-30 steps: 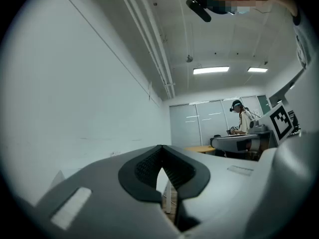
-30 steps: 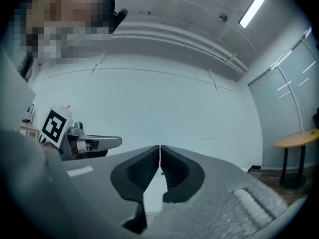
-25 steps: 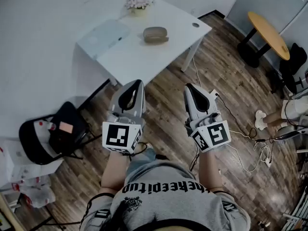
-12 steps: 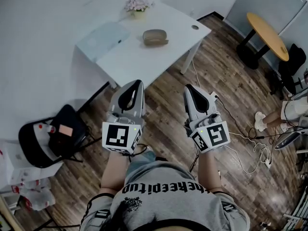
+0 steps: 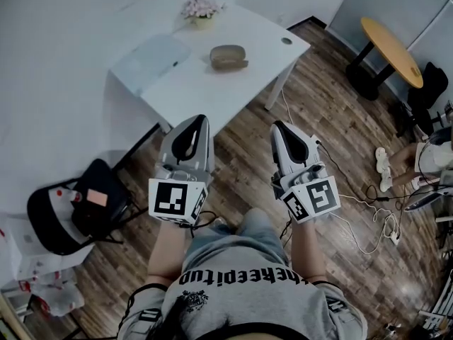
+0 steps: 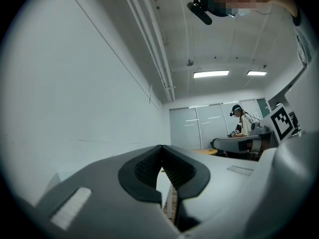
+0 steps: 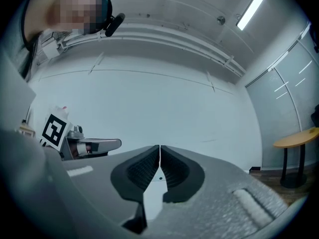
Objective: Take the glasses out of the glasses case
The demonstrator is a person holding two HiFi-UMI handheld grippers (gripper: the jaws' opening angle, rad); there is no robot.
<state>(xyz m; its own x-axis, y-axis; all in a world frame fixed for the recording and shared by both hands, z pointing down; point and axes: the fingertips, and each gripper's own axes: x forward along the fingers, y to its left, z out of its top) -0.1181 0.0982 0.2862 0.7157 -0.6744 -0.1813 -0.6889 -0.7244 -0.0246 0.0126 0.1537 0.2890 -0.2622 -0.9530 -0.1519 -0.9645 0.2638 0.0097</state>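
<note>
Case [image 5: 228, 56]: tan-brown, oval, lying flat on the white table [image 5: 205, 94], roughly mid-top. It looks shut, but it's too small to be sure. It is clear of both grippers.

Also on the table:
- A flat pale laptop [image 5: 152, 58] sits left of the case, with a gap between them.
- A flower pot [image 5: 202, 10] stands at the far edge, behind that gap.
- There is a round cable hole near the right corner.

Left gripper [image 5: 199, 121]: jaws fully together, ribbed pads meeting at the tips, holding nothing. Its own view shows only the wall, ceiling lights and a person [image 6: 243, 124] at a desk far off.

Right gripper [image 5: 278, 127]: jaws together as well, just a hairline slit between the pads, holding nothing.

Both grippers are side by side and apart from each other. They sit short of the table's near edge, over the wood floor, noses aimed at the table. Their marker cubes face the head camera.

Around:
- A black chair [image 5: 67, 214] stands at left with items on its seat.
- A round wooden table [image 5: 391, 47] stands at far right.
- Cables [image 5: 368, 225] lie loose on the floor right of the right gripper.
</note>
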